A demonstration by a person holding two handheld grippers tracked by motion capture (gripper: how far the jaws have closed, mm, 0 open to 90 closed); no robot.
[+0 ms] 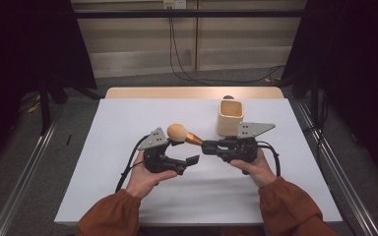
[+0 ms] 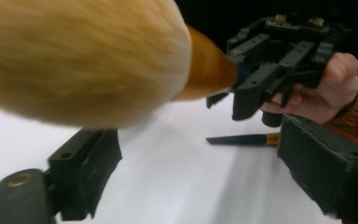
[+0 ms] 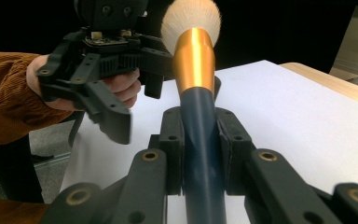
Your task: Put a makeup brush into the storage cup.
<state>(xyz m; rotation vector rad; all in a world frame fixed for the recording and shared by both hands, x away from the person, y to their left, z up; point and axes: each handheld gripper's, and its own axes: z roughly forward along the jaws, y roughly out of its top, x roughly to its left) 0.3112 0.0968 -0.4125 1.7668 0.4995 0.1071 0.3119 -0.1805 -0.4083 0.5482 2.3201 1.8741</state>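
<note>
Brush [image 3: 196, 88] bristles blurred, cut off in left tool view | right tool [image 1: 205, 146] clamped on brush handle above table [image 1: 128, 196] | left tool [image 1: 186, 150] open, bristles between jaws, untouched

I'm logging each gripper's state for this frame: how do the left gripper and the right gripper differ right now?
The right gripper is shut on the brush, clamping its dark handle; the left gripper stands open, holding nothing. In the high view, the left gripper sits by the brush's fluffy head, the right gripper at the handle end, nearer the wooden cup. Both are black, hand-held and hover over the white table.
</note>
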